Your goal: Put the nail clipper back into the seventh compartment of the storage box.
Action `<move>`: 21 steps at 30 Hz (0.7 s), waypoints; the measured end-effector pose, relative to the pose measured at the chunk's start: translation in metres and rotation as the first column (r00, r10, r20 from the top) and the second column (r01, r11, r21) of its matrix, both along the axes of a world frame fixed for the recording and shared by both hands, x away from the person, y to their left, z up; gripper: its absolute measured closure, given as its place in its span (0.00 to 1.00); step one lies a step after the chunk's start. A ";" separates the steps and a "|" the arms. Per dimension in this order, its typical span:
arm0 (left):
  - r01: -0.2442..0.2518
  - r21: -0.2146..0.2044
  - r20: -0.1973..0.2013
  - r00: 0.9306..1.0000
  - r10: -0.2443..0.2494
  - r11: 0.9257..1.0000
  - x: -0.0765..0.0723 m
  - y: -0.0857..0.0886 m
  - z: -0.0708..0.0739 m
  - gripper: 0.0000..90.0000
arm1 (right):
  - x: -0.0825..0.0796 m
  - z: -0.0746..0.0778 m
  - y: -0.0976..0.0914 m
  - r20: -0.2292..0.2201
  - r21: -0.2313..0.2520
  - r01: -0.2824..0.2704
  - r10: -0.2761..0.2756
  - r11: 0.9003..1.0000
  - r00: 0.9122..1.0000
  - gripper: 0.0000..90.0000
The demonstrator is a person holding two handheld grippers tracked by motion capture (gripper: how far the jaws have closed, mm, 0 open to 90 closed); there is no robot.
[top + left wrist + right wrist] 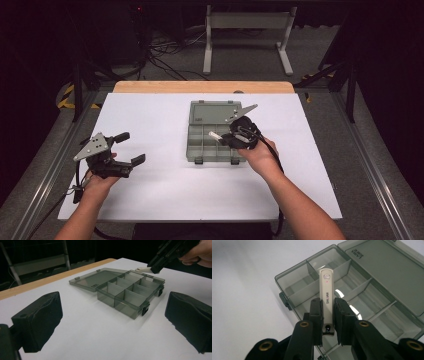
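Right gripper (327, 315) pinching clipper (326, 293) over box (197, 150) to drop it in, left gripper (127, 148) spread, parked at 9 o'clock

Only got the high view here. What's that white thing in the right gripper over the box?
Observer: The right gripper is shut on a slim white nail clipper, with printed lettering along its lever.
Operator: How is it gripped?
Observer: By its long sides, near one end; the other end sticks out past the fingertips, over the compartments of the organizer box.
Operator: Anything in the box already?
Observer: The compartments look empty in the left gripper view; the lid lies flat, folded open on the table.
Operator: Left gripper?
Observer: The left gripper is open, with nothing between its pads, facing the latch side of the box.
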State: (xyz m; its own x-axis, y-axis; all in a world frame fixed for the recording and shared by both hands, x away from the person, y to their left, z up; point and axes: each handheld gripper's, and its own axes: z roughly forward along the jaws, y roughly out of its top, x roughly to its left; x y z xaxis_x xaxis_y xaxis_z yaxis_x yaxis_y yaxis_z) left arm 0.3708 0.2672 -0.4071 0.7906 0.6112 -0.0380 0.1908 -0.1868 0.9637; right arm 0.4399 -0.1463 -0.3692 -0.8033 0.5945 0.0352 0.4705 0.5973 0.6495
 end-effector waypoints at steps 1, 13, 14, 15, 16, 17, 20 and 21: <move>-0.001 -0.002 -0.003 1.000 0.001 1.000 0.000 0.000 0.000 0.02 | 0.000 -0.002 0.000 -0.002 -0.002 0.001 -0.001 1.000 1.000 0.86; 0.000 -0.003 -0.003 1.000 0.000 1.000 0.000 0.000 0.000 0.02 | 0.001 -0.013 -0.002 -0.027 -0.010 0.010 -0.010 1.000 1.000 0.86; 0.000 -0.004 -0.004 1.000 0.000 1.000 0.000 0.000 0.000 0.02 | 0.001 -0.014 -0.001 -0.028 -0.012 0.011 -0.012 1.000 1.000 0.86; 0.000 -0.004 -0.005 1.000 0.000 1.000 0.000 0.000 0.000 0.02 | 0.001 -0.014 -0.001 -0.027 -0.015 0.016 -0.016 1.000 1.000 0.86; 0.000 -0.004 -0.005 1.000 0.000 1.000 0.000 0.000 0.000 0.02 | 0.001 -0.015 -0.002 -0.028 -0.013 0.017 -0.018 1.000 0.999 0.86; 0.000 -0.004 -0.005 1.000 0.000 1.000 0.000 0.000 0.000 0.02 | 0.001 -0.016 -0.002 -0.032 -0.012 0.021 -0.021 1.000 0.999 0.86; 0.000 -0.004 -0.005 1.000 0.000 1.000 0.000 0.000 0.000 0.02 | 0.001 -0.019 -0.004 -0.041 -0.014 0.028 -0.029 1.000 0.999 0.86; 0.000 -0.004 -0.005 1.000 0.000 1.000 0.000 0.000 0.000 0.02 | 0.001 -0.020 -0.004 -0.041 -0.019 0.028 -0.029 0.999 0.999 0.86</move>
